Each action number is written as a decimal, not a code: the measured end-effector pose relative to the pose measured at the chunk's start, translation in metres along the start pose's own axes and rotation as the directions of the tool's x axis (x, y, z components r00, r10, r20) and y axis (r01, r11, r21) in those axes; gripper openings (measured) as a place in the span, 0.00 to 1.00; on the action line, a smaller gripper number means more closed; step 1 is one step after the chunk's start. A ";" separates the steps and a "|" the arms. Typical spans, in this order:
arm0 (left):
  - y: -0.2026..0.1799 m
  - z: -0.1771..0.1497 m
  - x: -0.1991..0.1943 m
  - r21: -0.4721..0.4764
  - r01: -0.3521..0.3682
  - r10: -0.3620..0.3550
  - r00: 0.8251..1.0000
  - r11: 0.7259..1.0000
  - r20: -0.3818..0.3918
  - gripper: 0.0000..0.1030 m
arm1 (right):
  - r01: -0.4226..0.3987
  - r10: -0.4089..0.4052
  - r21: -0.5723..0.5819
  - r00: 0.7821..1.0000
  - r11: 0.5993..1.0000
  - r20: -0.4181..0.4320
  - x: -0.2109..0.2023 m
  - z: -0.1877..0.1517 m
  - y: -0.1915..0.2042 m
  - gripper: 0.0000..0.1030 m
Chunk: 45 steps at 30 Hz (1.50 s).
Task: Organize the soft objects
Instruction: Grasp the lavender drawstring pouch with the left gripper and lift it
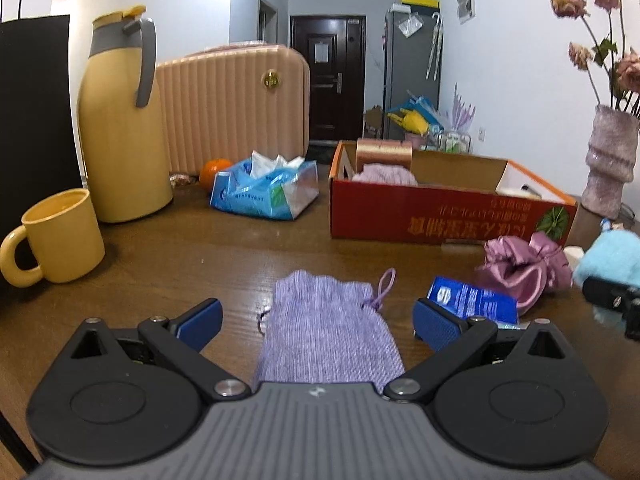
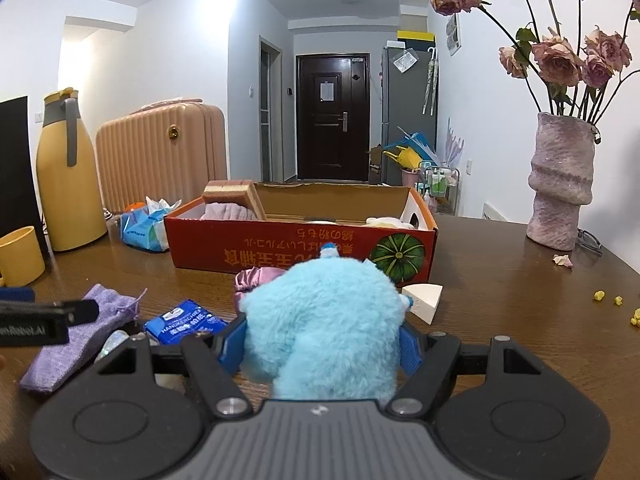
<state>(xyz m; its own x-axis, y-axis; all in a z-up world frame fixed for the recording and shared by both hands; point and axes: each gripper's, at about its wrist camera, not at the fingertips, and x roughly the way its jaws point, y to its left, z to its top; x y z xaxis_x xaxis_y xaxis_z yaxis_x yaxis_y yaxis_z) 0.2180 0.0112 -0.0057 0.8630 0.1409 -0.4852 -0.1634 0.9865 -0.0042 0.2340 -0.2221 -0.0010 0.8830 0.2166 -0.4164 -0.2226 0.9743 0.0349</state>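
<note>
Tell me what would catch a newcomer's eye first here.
The fluffy blue plush toy, clamped in the right tool, fills the right wrist view. Behind it sits the red cardboard box. The open left tool straddles a lilac knit pouch on the wooden table.

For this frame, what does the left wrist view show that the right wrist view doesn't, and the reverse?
Only the left wrist view: the left gripper open, its fingers either side of the purple knit pouch, and the orange by the tissue pack.

Only the right wrist view: the right gripper shut on the blue plush toy, the white foam wedge, and yellow crumbs on the table.

Both: the red cardboard box, yellow thermos, yellow mug, blue handkerchief pack, pink satin pouch, and vase.
</note>
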 end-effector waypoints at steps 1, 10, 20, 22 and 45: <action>0.000 -0.001 0.001 0.000 0.000 0.000 1.000 1.000 -0.012 1.00 | -0.001 0.001 0.002 1.000 1.000 0.000 0.000 0.000 0.000 0.70; 0.003 -0.010 0.020 -0.011 -0.006 0.005 0.990 1.000 -0.143 1.00 | -0.013 0.013 -0.001 1.000 1.000 0.000 -0.002 -0.001 0.000 0.70; 0.008 -0.014 0.028 -0.039 -0.006 -0.002 0.979 0.999 -0.204 1.00 | -0.016 0.016 -0.001 1.000 1.000 -0.008 -0.001 -0.001 0.001 0.70; 0.009 -0.013 0.028 -0.042 -0.004 -0.005 0.979 0.999 -0.203 1.00 | -0.014 0.014 -0.001 1.000 1.000 -0.011 -0.001 -0.002 0.001 0.70; 0.012 -0.006 0.018 -0.063 0.054 -0.062 0.991 0.997 -0.122 0.40 | 0.001 -0.001 -0.001 1.000 1.000 -0.020 0.002 -0.003 0.001 0.70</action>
<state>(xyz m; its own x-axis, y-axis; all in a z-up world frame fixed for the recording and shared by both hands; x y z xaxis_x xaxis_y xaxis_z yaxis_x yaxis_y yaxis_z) 0.2291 0.0254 -0.0199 0.8069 0.0687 -0.5867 -0.1462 0.9855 -0.0857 0.2343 -0.2211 -0.0050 0.8746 0.2147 -0.4347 -0.2223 0.9744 0.0339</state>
